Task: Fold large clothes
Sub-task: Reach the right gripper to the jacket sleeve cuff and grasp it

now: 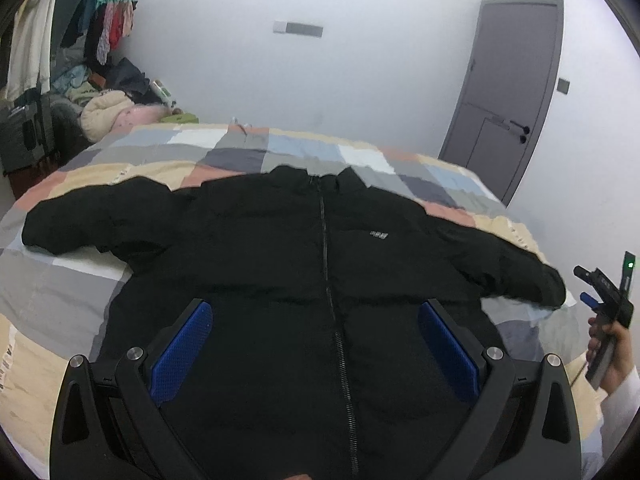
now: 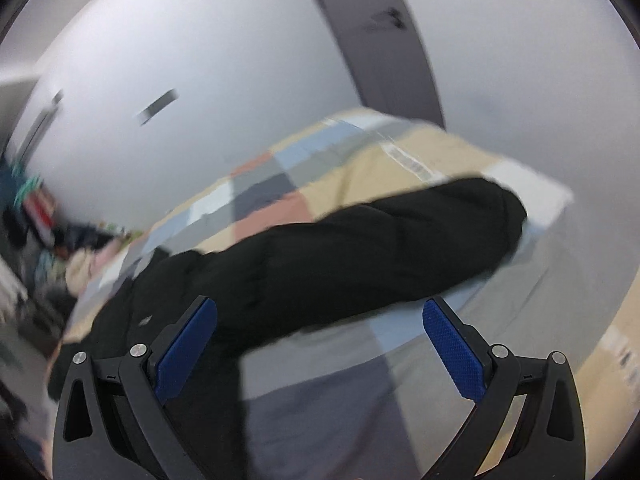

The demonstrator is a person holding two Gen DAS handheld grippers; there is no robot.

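A black zipped puffer jacket (image 1: 280, 264) lies flat on the bed, front up, collar toward the far wall, both sleeves spread out to the sides. My left gripper (image 1: 316, 312) is open and empty, held above the jacket's lower front, with the zip between its blue pads. My right gripper (image 2: 320, 312) is open and empty, held above the bed just in front of the jacket's right sleeve (image 2: 380, 248). The right gripper also shows in the left wrist view (image 1: 600, 292), off the bed's right edge beyond the sleeve cuff.
The bed has a patchwork cover (image 1: 224, 148) in grey, beige, blue and salmon. A grey door (image 1: 508, 92) stands in the far right wall. A pile of clothes and hanging garments (image 1: 100, 80) fills the far left corner.
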